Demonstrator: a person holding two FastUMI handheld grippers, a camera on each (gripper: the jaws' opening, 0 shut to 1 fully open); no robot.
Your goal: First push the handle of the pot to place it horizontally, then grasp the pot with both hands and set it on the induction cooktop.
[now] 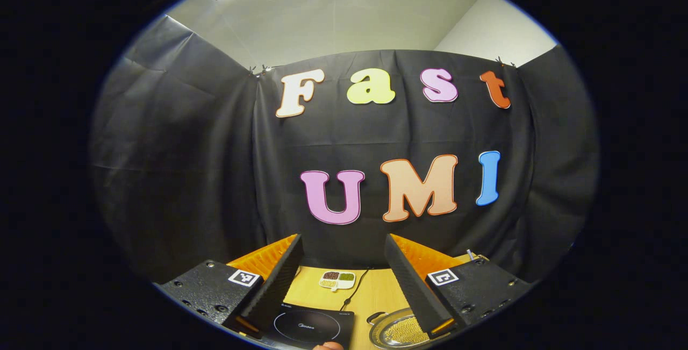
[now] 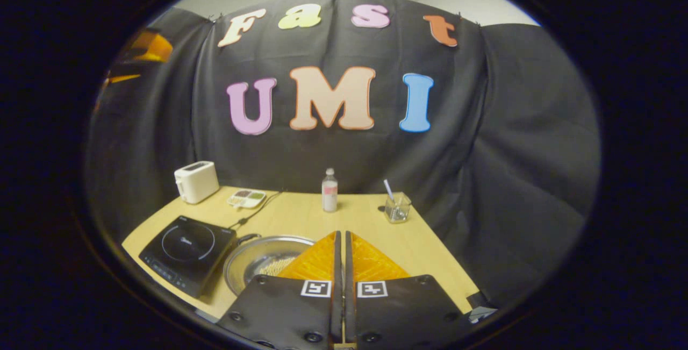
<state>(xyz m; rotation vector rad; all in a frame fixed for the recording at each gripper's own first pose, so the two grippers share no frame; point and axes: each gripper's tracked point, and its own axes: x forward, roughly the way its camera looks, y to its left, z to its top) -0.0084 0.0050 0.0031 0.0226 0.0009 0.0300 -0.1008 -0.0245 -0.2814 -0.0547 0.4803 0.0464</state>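
Jaws standing unevenly: right gripper pressed closed on nothing, left gripper spread wide, empty. Pot sitting on the table just right of the induction cooktop, handle pointing toward the cooktop. Lying below and ahead of the right gripper, likely the nearer one.

The table has a pale wood-look top, smooth and matt. On its near left the induction cooktop shows a glossy black glass face. Just right of it the pot is shiny bare metal. Far left, the toaster has a smooth white plastic shell. Farther right stand a clear plastic bottle and a clear glass. The wall is matt black cloth, creased.
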